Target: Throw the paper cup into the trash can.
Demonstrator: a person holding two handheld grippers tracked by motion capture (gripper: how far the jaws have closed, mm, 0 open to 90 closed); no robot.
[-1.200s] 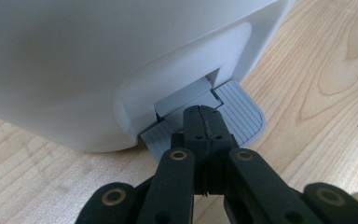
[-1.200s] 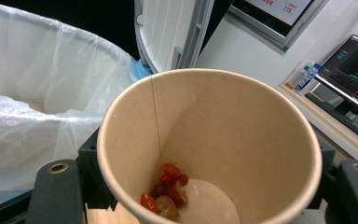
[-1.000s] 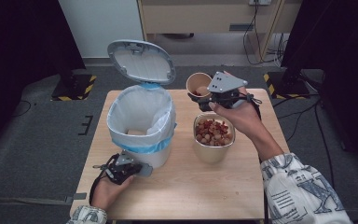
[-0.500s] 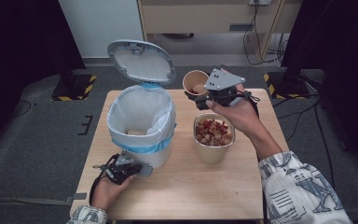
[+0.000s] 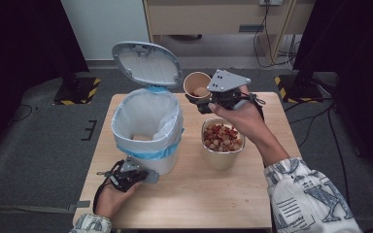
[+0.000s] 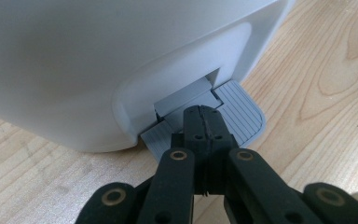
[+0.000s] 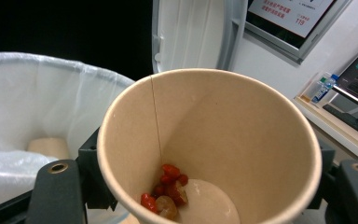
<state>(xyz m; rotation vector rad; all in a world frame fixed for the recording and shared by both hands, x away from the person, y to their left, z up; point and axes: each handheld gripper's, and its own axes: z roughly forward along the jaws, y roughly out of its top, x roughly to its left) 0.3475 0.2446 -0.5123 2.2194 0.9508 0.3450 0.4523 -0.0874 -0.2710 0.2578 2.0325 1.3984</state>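
Between the right gripper (image 5: 200, 103) jaws sits a paper cup (image 5: 197, 85), clamped by its sides and held up just past the bin (image 5: 148, 128), few red bits at the bottom. Below it on the desk (image 5: 199, 194) is a bowl (image 5: 222, 143). Left gripper (image 5: 143, 175) is closed tight, tips pressing the bin's pedal (image 6: 242, 114).

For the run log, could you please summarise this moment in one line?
left gripper shut, pressing bin pedal | right gripper holding paper cup | lid open
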